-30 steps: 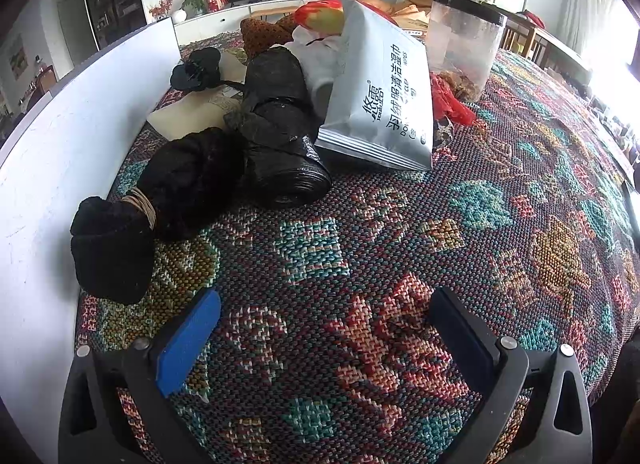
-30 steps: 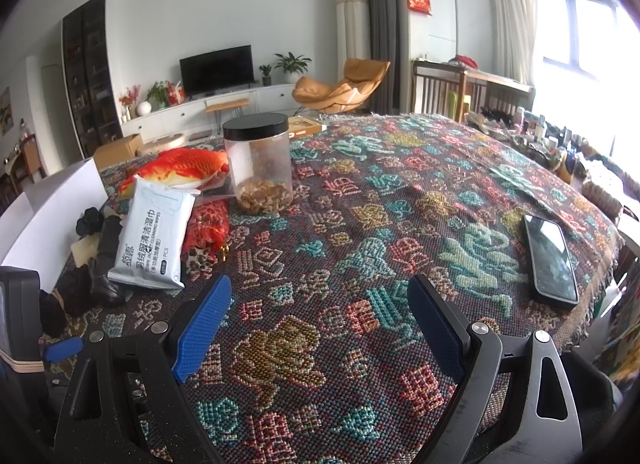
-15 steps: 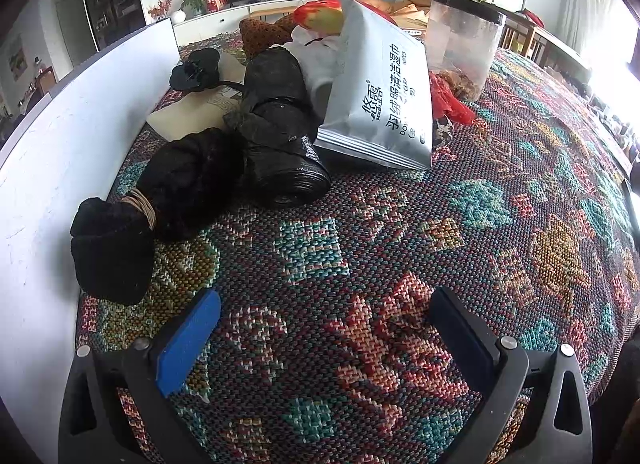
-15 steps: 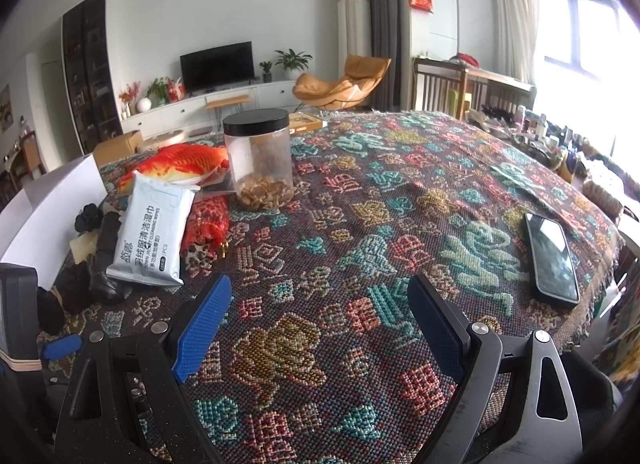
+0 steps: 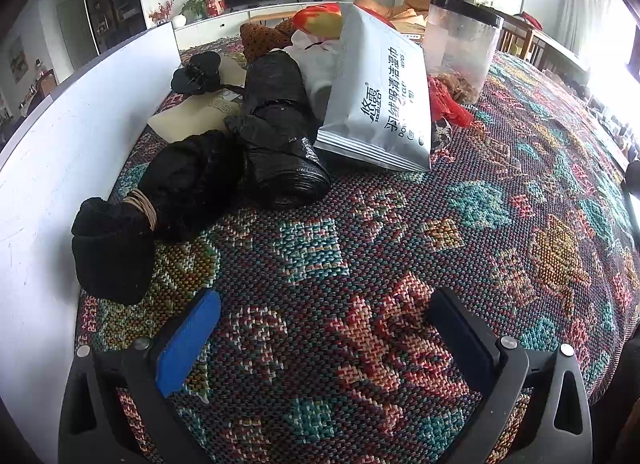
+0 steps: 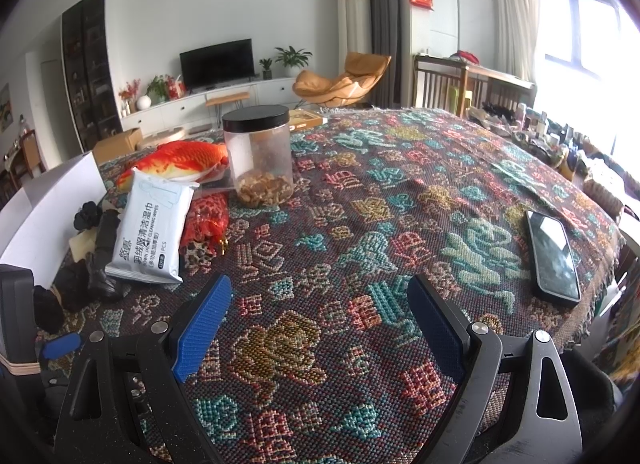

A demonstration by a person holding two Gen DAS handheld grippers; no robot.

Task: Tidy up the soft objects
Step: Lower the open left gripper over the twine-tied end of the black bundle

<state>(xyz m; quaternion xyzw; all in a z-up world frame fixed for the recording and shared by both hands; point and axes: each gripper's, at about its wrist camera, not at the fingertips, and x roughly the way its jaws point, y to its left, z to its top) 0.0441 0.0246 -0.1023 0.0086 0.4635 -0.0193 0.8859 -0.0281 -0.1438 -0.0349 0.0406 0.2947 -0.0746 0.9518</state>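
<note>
A pile of soft things lies on the patterned tablecloth [image 5: 400,232]. A black fabric bundle tied with a rubber band [image 5: 152,208] lies nearest, by a white board. Behind it are a roll of black plastic bags [image 5: 276,132] and a silver pack of wet wipes [image 5: 380,104], also in the right wrist view [image 6: 152,232]. An orange plush fish [image 6: 180,158] lies behind. My left gripper [image 5: 324,312] is open and empty above the cloth, short of the bundle. My right gripper [image 6: 320,300] is open and empty over the cloth.
A clear jar with a black lid [image 6: 260,160] stands beside the pile. A white board [image 5: 60,144] stands along the left edge. A black phone [image 6: 554,256] lies near the right edge of the table. A red patterned pouch [image 6: 204,220] lies beside the wipes.
The right wrist view has shifted slightly; the pile sits a little lower and further left in it. The left gripper has not visibly moved. Both grippers stay open.
</note>
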